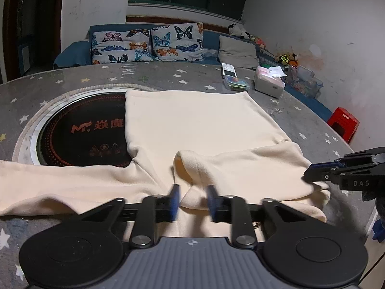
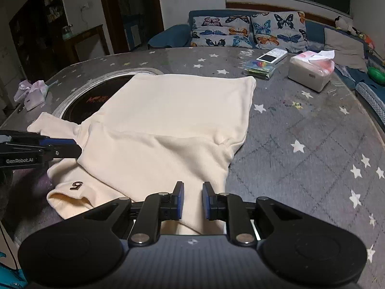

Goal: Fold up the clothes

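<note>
Cream fleece, soft and thick: the shirt (image 2: 168, 125) lies flat on the star-patterned table (image 2: 300, 130), its body partly over the round black cooktop (image 1: 96, 125), with one sleeve folded in near the front edge. I judge it light and limp, so it will sag and drag if I lift it at one point only; better to take it by a seam or cuff.

My left gripper (image 1: 192, 201) has its jaws narrow around a raised fold of the sleeve; whether the pads pinch it, I cannot tell. My right gripper (image 2: 193, 198) is also narrow, over the near edge, and I cannot tell if it holds cloth.
</note>
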